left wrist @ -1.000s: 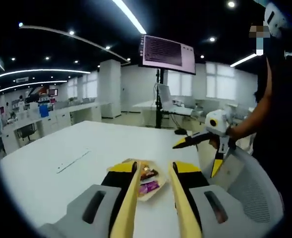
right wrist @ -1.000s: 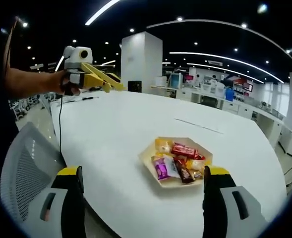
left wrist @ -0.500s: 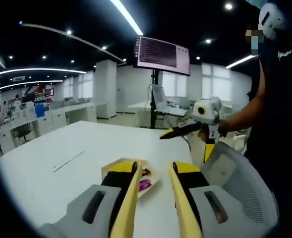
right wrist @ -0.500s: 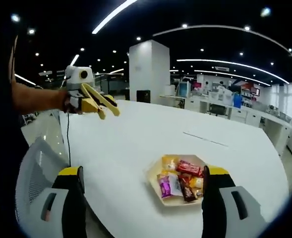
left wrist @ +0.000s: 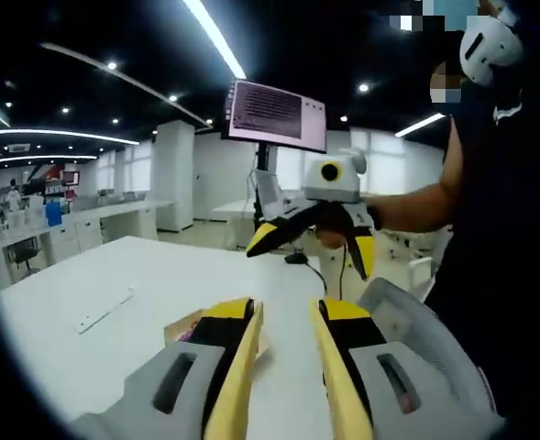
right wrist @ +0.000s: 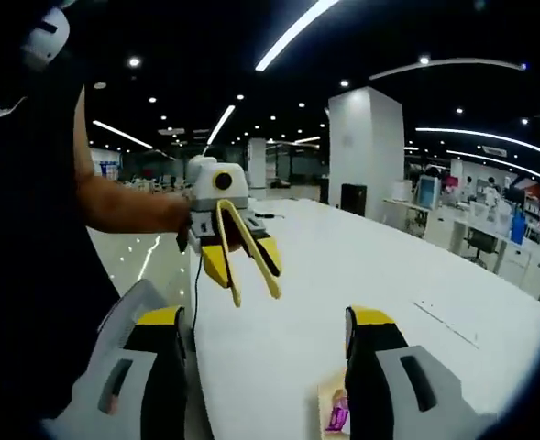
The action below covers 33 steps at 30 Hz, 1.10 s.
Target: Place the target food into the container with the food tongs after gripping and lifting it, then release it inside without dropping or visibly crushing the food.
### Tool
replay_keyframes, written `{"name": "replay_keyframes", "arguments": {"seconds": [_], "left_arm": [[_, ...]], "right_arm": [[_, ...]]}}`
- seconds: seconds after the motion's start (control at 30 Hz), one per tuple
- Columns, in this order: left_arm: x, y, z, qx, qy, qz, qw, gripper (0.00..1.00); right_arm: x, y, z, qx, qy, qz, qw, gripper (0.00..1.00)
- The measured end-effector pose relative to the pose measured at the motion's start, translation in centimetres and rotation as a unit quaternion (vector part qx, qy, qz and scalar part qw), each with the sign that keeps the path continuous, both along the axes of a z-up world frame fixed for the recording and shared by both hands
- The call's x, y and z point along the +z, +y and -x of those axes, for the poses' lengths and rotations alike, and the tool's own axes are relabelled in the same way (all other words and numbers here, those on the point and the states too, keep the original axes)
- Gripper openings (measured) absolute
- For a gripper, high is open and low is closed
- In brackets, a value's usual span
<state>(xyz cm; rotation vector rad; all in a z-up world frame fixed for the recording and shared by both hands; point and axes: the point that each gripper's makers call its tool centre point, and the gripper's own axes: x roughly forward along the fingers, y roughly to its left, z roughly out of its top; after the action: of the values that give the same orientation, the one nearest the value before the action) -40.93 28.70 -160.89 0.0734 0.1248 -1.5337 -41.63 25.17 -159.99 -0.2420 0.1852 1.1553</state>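
My left gripper (left wrist: 283, 310) is shut on yellow food tongs (left wrist: 242, 367) whose arms run along the insides of its jaws. It also appears in the right gripper view, where the left gripper (right wrist: 242, 261) hangs above the table's near edge with the tongs (right wrist: 256, 266) pointing down and spread. A pale tray of wrapped snacks (left wrist: 181, 327) peeks out left of my left jaw. The same tray (right wrist: 332, 411) sits low beside my right jaw. My right gripper (right wrist: 265, 319) is open and holds nothing. In the left gripper view the right gripper (left wrist: 308, 257) hovers over the table's far edge, its jaws spread.
The white table (left wrist: 77, 348) stretches leftward, with a thin strip (left wrist: 104, 310) lying on it. A grey mesh chair (left wrist: 425, 330) stands at the table's edge, next to the person (left wrist: 508, 229). A monitor on a stand (left wrist: 274, 110) rises behind. Desks line the far wall.
Both views have swung up and toward each other, so each gripper looms larger and nearer the centre of the other's view. The tray has slipped mostly out of sight. Jaw openings look unchanged.
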Motion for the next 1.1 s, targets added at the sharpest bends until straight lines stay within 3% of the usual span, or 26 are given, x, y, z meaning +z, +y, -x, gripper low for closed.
{"name": "replay_keyframes", "arguments": {"seconds": [0.23,0.37,0.47,0.93,1.1], "left_arm": [[0.7,-0.1,0.3,0.002,0.004,0.017,0.9998,0.25],[0.8,-0.1,0.6,-0.002,0.004,0.019,0.9998,0.25],[0.7,-0.1,0.7,-0.002,0.005,0.018,0.9998,0.25],[0.3,-0.4,1.5,-0.012,0.016,0.02,0.9996,0.25],[0.4,0.0,1.7,-0.012,0.025,0.023,0.9994,0.23]], "right_arm": [[-0.5,2.0,0.3,0.046,0.01,0.022,0.9986,0.53],[-1.1,3.1,0.4,0.063,0.016,0.03,0.9974,0.51],[-1.7,3.5,0.6,0.079,0.018,0.039,0.996,0.39],[-2.5,4.7,1.0,0.095,0.025,0.035,0.9945,0.32],[-2.2,4.7,1.0,0.094,0.03,0.026,0.9948,0.24]]}}
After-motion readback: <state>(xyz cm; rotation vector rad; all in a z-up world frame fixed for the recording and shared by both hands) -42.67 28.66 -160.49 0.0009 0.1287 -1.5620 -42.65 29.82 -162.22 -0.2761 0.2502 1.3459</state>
